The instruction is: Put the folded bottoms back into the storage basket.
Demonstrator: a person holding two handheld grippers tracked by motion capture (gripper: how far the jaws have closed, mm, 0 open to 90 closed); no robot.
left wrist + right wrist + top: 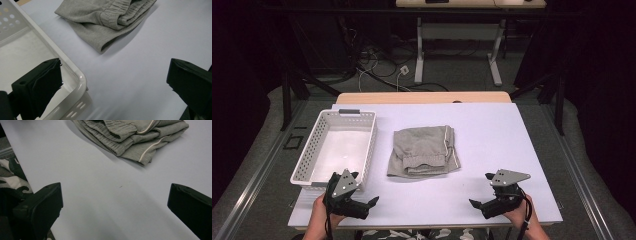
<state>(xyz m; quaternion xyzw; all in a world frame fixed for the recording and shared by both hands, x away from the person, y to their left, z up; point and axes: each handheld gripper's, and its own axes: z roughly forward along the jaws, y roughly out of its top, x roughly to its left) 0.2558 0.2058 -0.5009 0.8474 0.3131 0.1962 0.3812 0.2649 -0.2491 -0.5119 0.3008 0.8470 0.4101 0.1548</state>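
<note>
A folded grey garment [424, 151] with a pale stripe and ribbed waistband lies in the middle of the white table top [492, 130]. The garment [105, 17] fills the top of the left gripper view, and in the right gripper view the garment [135, 137] lies at the top too. A white perforated basket [337, 147] stands at the left, holding nothing. My left gripper [364, 202] is open at the front left, by the basket's near corner [80, 82]. My right gripper [479, 204] is open at the front right, over bare table, nothing between its jaws.
Beyond the table's far wooden edge [422, 97] the floor carries cables [382, 70] and the legs of another desk [419, 55]. Dark curtains close in both sides. A camouflage-patterned garment [12, 180] of the person shows at the table's near edge.
</note>
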